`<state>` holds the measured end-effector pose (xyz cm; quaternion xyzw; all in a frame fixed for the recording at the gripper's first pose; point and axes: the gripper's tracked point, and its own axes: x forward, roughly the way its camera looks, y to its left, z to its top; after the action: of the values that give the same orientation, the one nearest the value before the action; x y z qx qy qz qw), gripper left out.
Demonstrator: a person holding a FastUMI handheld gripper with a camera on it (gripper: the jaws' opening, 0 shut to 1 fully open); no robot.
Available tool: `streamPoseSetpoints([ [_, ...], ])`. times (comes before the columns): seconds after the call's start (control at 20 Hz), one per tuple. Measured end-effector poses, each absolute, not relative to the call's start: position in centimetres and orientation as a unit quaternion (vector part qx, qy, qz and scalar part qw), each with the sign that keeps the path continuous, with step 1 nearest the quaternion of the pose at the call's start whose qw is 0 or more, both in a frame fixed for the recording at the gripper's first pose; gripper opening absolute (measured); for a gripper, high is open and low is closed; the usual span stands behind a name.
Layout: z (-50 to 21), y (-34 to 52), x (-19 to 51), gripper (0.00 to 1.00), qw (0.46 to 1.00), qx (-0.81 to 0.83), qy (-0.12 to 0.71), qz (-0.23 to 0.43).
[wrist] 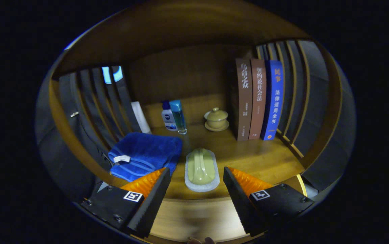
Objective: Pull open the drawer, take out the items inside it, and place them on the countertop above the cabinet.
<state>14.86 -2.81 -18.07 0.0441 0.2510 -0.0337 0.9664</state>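
Observation:
My gripper (197,176) is open, its fingers spread wide with nothing pressed between them. Just ahead of them and in line with the gap, a green scrub brush with a white sponge base (202,169) lies on the wooden countertop (259,159). A folded blue towel (145,154) lies on the countertop to the left of the brush, just beyond the left finger (157,189). Below the fingers runs the cabinet's wooden front edge (194,217); the drawer itself cannot be made out.
At the back of the shelf stand a white bottle (168,117), a clear blue-capped bottle (179,117) and a lidded ceramic cup on a saucer (217,119). Three upright books (259,100) lean at the right. Slatted wooden sides enclose the shelf left and right.

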Motion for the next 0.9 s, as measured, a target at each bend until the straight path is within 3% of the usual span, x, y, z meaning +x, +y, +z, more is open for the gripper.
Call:
streamPoseSetpoints([
  [0.25,-14.8,-1.4,7.8,1.00,0.988,0.020,0.151,-0.031],
  [0.9,-24.0,-0.8,-9.1,0.99,0.992,0.044,0.110,-0.048],
])
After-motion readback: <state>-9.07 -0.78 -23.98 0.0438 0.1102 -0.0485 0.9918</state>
